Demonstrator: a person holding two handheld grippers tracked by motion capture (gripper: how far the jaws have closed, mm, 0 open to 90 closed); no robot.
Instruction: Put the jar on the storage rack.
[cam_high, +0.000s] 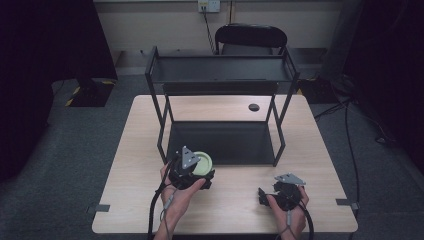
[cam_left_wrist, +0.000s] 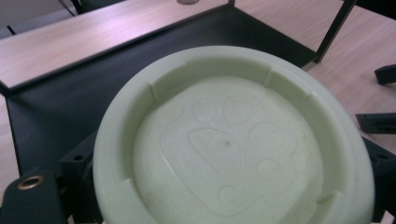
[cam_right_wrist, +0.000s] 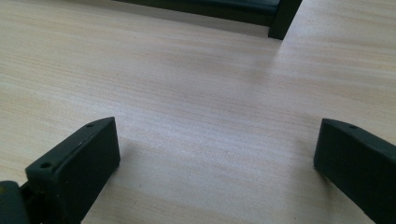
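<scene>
A pale green round bowl (cam_high: 204, 161) with a paw print pressed into its face (cam_left_wrist: 229, 140) is held just in front of the black rack's lower shelf (cam_high: 220, 142). My left gripper (cam_high: 194, 172) is shut on the bowl, with a black jaw against each side of its rim (cam_left_wrist: 116, 140). At the table's front right, my right gripper (cam_high: 266, 194) hovers low over bare wood. Its two jaws stand wide apart with nothing between them (cam_right_wrist: 215, 154).
A black metal two-shelf rack (cam_high: 220, 69) stands on the middle of the wooden table (cam_high: 135, 150); one of its legs (cam_right_wrist: 282, 18) is ahead of the right gripper. A small dark disc (cam_high: 254, 107) lies at the table's back. A black chair (cam_high: 250, 36) is behind it.
</scene>
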